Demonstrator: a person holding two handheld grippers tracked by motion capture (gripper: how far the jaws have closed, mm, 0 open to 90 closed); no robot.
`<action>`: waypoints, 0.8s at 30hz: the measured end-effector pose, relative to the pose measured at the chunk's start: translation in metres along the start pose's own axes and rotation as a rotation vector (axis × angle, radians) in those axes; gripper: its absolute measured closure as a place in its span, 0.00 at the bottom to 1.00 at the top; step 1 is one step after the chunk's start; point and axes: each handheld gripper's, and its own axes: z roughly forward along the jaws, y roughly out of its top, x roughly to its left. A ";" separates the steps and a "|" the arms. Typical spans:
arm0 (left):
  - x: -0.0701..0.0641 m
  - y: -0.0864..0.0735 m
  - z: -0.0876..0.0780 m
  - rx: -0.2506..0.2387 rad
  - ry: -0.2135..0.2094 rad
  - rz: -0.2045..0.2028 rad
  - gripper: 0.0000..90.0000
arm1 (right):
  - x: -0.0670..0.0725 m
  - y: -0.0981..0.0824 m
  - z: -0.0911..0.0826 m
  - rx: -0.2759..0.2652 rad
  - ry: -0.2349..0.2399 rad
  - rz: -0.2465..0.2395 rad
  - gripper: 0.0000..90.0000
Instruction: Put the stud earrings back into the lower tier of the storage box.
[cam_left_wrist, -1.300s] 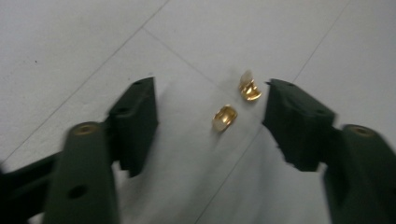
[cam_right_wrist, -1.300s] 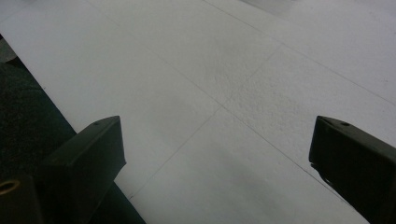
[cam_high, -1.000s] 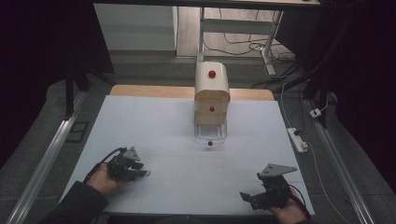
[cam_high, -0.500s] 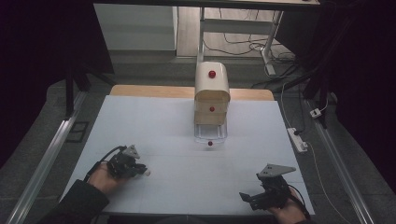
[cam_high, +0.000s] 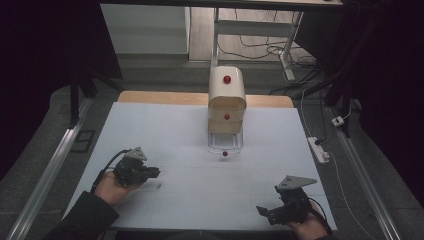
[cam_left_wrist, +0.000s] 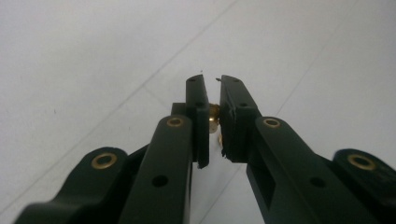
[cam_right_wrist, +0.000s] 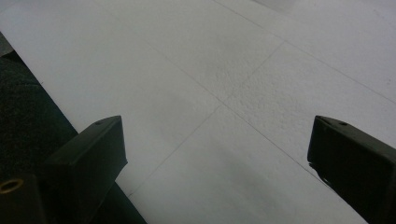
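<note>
A dim room surrounds a white table (cam_high: 165, 130) with a wooden strip (cam_high: 160, 97) along its 12 o'clock edge. Grey floor (cam_high: 45, 145) lies around it. At 12 o'clock stand a white desk frame (cam_high: 250, 27) and loose cables (cam_high: 260, 50). A power strip (cam_high: 318, 149) lies at 3 o'clock.

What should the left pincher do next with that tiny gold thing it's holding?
Probably lift it and carry it toward the drawer, which stands open at the little cabinet. The left gripper is shut on a small gold piece, low over the table.
</note>
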 end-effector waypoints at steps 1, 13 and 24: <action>-0.001 0.002 -0.001 -0.009 -0.001 -0.006 0.91 | 0.000 0.000 0.000 0.000 0.000 0.000 0.05; -0.002 0.034 0.003 -0.040 -0.008 -0.002 0.91 | 0.000 0.000 0.000 -0.001 -0.001 -0.001 0.05; -0.009 0.072 0.018 -0.060 -0.013 0.046 0.91 | 0.000 0.000 0.000 -0.002 0.000 -0.001 0.05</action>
